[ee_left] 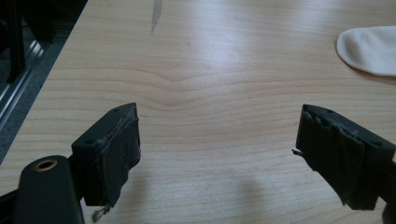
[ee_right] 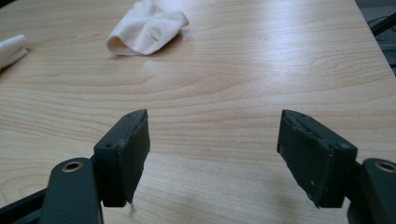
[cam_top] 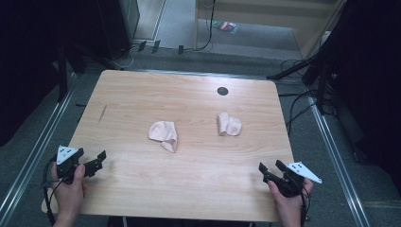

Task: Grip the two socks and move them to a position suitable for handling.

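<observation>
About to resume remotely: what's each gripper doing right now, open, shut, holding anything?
Left gripper: open, holding nothing, over the table's near left edge.
Right gripper: open, holding nothing, at the near right edge.

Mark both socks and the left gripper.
left sock [cam_top: 163, 134], high view, middle of the fabric
right sock [cam_top: 229, 124], high view, middle of the fabric
left gripper [cam_top: 94, 161], high view, between its open jaws

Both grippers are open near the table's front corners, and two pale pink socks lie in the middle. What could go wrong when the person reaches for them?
1. The left pale pink crumpled fabric sock is folded over itself, so the left gripper may pinch a single layer and the sock could unfold or slip.
2. The right pale pink sock lies flat on the smooth light wooden table; the open right gripper may scrape the wood or push the sock away.
</observation>
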